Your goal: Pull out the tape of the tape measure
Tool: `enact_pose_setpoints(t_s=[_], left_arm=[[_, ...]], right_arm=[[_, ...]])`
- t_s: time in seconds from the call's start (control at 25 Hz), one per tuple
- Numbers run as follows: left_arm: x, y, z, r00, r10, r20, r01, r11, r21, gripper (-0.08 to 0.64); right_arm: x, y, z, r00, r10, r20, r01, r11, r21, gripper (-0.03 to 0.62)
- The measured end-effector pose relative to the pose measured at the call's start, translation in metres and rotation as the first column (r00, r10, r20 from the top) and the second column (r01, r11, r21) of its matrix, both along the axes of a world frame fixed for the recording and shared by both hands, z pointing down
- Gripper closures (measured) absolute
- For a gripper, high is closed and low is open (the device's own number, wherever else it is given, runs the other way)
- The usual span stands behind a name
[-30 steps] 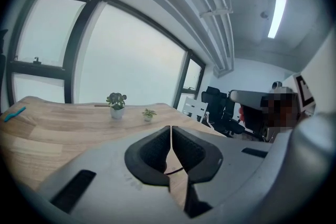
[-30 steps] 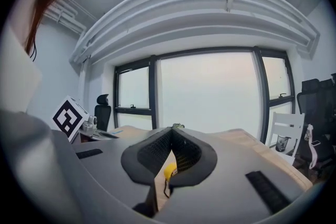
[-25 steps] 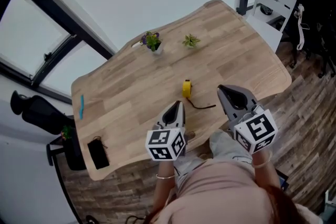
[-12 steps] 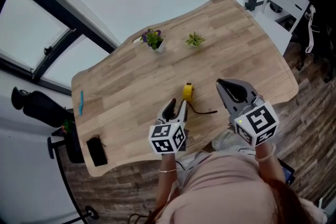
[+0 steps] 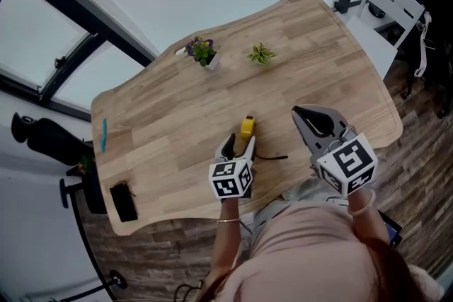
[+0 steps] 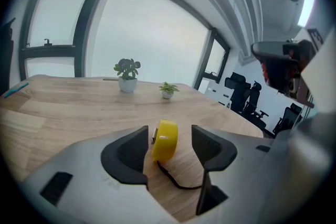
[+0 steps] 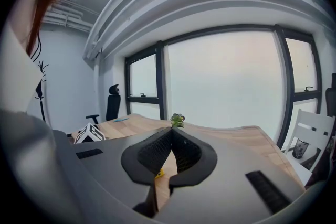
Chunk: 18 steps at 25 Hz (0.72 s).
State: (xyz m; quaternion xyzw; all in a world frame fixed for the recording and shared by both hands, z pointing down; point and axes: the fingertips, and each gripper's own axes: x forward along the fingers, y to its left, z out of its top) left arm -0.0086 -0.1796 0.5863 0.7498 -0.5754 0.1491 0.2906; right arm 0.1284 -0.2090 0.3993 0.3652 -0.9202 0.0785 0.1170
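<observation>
A yellow tape measure (image 5: 246, 128) stands on edge on the wooden table (image 5: 163, 124), with a black wrist strap (image 5: 272, 156) trailing toward the near edge. My left gripper (image 5: 238, 147) is just behind it, jaws opening. In the left gripper view the tape measure (image 6: 165, 140) sits in line with the gap of the left gripper (image 6: 169, 147), nearer the left pad, and neither pad presses on it. The strap (image 6: 176, 181) lies between the jaws. My right gripper (image 5: 306, 117) hovers to the right, shut and empty. In its own view the right gripper (image 7: 171, 152) shows only a yellow sliver (image 7: 158, 172) below.
Two small potted plants (image 5: 202, 53) (image 5: 261, 54) stand at the table's far side. A blue pen (image 5: 103, 134) and a black object (image 5: 123, 201) lie at the left end. A white chair (image 5: 386, 7) stands beyond the right end, a black office chair (image 5: 42, 138) at the left.
My left gripper has moved forward to the tape measure and its jaws have gone from shut to wide. The right gripper has barely moved.
</observation>
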Motion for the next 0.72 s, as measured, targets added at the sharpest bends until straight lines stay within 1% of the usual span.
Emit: enact_pose_setpoints(t_s=[0.04, 0.24, 0.56, 0.72], left_arm=[[0.001, -0.003, 0.004, 1.000, -0.006, -0.003, 0.006, 1.000, -0.003, 0.309], [0.005, -0.010, 0.026, 1.000, -0.024, -0.002, 0.024, 0.999, -0.028, 0.298], [0.006, -0.016, 0.054, 0.999, -0.024, 0.043, 0.027, 0.997, -0.068, 0.284], [0.006, -0.020, 0.063, 0.996, -0.020, 0.088, 0.027, 0.997, -0.075, 0.284]], right_arm=[[0.002, -0.002, 0.001, 1.000, -0.003, -0.003, 0.003, 1.000, -0.002, 0.594], [0.014, -0.013, 0.009, 1.000, -0.010, -0.014, 0.010, 1.000, -0.011, 0.595], [0.021, -0.019, 0.018, 0.999, -0.027, -0.029, 0.027, 0.999, -0.022, 0.595], [0.026, -0.023, 0.022, 0.999, -0.028, -0.032, 0.027, 0.999, -0.027, 0.595]])
